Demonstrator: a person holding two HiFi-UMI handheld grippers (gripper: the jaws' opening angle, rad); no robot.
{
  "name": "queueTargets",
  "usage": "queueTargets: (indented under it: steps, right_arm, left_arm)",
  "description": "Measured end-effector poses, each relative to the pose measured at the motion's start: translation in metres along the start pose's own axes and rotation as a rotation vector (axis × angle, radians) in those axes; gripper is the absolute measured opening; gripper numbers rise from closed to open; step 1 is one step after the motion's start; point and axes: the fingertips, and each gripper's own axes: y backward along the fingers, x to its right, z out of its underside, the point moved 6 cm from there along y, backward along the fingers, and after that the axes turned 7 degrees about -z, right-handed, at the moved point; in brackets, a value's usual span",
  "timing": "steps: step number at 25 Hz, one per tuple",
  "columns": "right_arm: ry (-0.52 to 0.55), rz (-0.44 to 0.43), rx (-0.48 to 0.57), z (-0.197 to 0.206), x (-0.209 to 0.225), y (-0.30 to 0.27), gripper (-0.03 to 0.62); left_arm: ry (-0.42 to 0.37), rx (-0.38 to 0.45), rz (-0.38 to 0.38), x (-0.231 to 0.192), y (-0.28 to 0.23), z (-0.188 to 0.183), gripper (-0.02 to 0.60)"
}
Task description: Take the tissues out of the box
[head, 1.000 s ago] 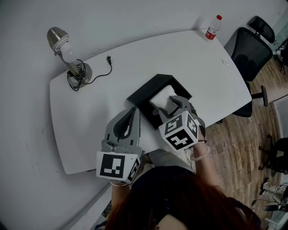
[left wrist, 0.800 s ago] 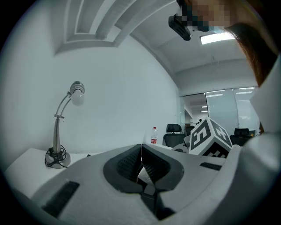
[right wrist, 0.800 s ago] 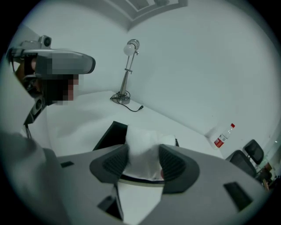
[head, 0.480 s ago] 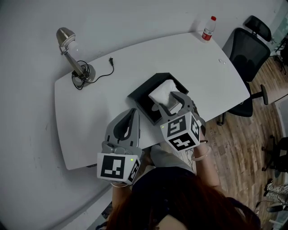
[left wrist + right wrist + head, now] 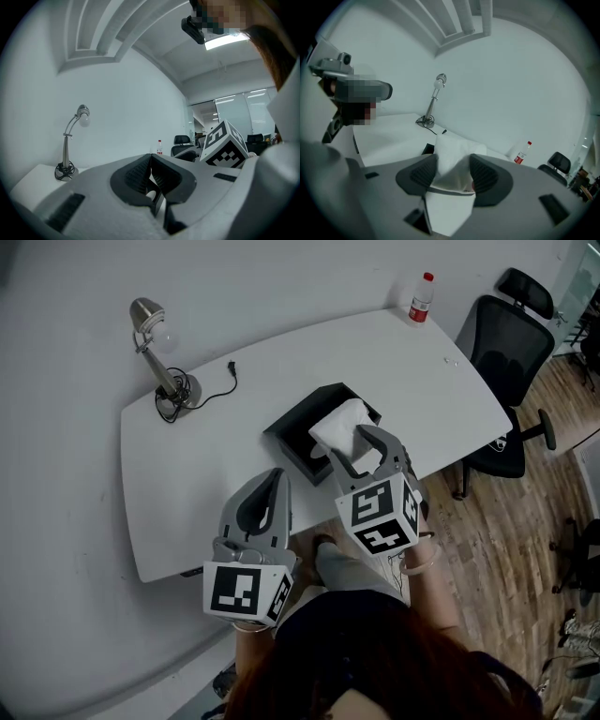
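Note:
A black open box (image 5: 298, 430) sits on the white table (image 5: 206, 474). A white wad of tissues (image 5: 339, 425) stands up over the box's right part, with my right gripper (image 5: 361, 451) shut on it. In the right gripper view the tissues (image 5: 452, 164) fill the gap between the two dark pads (image 5: 421, 174), and a corner of the box (image 5: 427, 149) shows behind them. Whether the tissues' lower end is still in the box is hidden. My left gripper (image 5: 272, 479) hangs at the table's near edge, left of the box, shut and empty (image 5: 151, 158).
A desk lamp (image 5: 155, 343) with a coiled cable and loose plug (image 5: 228, 367) stands at the table's far left. A bottle with a red label (image 5: 421, 298) stands at the far right corner. A black office chair (image 5: 506, 343) is beside the right end, on wooden floor.
The right gripper has risen and come back toward me with the tissues, which now stand higher over the box. The left gripper has drawn back from the table, still shut.

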Motion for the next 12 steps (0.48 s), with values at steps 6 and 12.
queueTargets:
  steps: [6, 12]
  right_arm:
    - [0.003, 0.044, 0.071, -0.004, -0.010, 0.029, 0.235]
    - [0.029, 0.069, 0.134, -0.008, -0.027, 0.058, 0.233]
  left_arm:
    - [-0.009, 0.019, -0.003, 0.014, 0.025, -0.005, 0.025]
    - [-0.013, 0.034, -0.007, 0.026, 0.051, -0.008, 0.025]
